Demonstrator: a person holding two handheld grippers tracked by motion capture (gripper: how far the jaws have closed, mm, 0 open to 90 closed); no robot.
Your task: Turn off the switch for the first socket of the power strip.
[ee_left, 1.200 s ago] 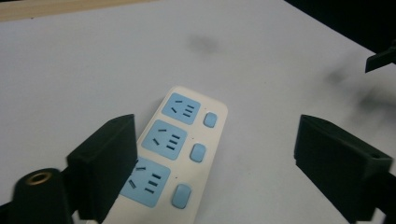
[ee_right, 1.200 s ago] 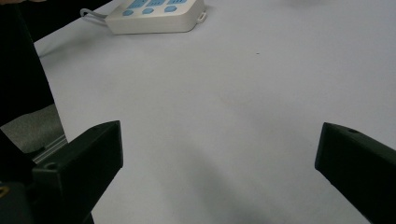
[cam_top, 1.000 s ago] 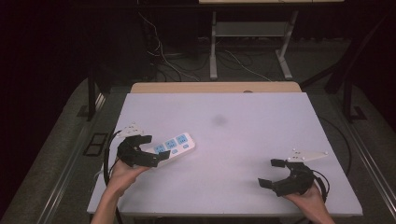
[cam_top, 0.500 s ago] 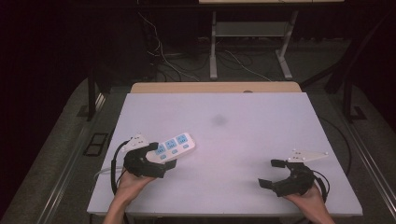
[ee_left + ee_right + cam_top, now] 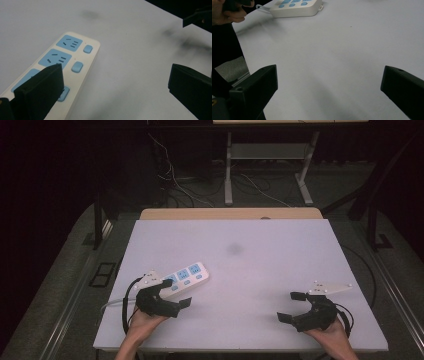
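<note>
The left gripper (image 5: pixel 172 296) is at the near left part of the white table (image 5: pixel 280 270), and its jaws stand wide open with nothing held between them. In the left gripper view, one jaw is over the near end of the power strip (image 5: pixel 62 65), above its blue sockets, and the other jaw is far to the side over the bare table; I cannot tell if the first jaw touches the strip or only hangs above it. The power strip is white with blue sockets and blue buttons, and it lies flat on the table, with most of its length ahead of that jaw. The right gripper (image 5: pixel 290 307) is at the near right part of the table, well apart from the strip. Its jaws are also wide open and hold nothing; between them is only bare table. In the right gripper view, the power strip (image 5: pixel 297 7) lies far ahead of the jaws.
</note>
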